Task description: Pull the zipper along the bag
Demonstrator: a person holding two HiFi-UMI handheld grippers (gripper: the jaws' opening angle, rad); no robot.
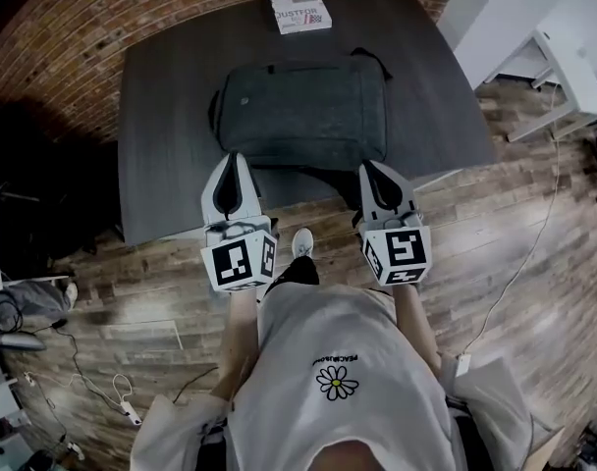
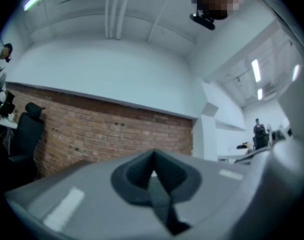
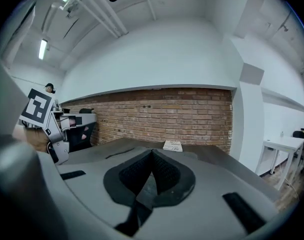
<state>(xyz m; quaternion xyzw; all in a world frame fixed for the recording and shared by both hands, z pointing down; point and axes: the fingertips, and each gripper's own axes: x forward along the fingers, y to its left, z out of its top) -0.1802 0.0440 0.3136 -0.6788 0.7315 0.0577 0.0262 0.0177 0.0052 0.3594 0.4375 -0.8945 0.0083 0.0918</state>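
Noted at far left of the head view a dark table [image 1: 161, 116] on wood flooring [image 1: 534, 263], with a brick wall [image 1: 73, 37] behind.

Found the left gripper [image 1: 233, 157] in front of the person's white shirt [image 1: 338, 361], just left of centre, with its marker cube [image 1: 240, 259] nearest the body and its tip aimed toward the table. Confirmed from the left gripper view: jaws pressed fully together, with nothing gripped. Held raised and apart from the bag. Seen ahead of that camera only the wall, the ceiling and a black office chair [image 2: 27, 129].

Located the bag [image 1: 303, 111], a dark grey backpack, flat on the table at centre, between the two gripper tips and just beyond them. Could not make out the zipper pull from here. Logged a white printed box [image 1: 299, 8] past the bag at the table's far edge, apart from it. Logged a white shoe [image 1: 301, 243] on the flooring below, between the two grippers.

Found the right gripper [image 1: 375, 168] right of centre, level with the left. Confirmed from the right gripper view: jaws closed tight as well, holding nothing. Seen past them the table top and the box, with the left gripper's marker cube at that view's left edge.

Noted at far right a white desk [image 1: 564, 67], well apart from the table.
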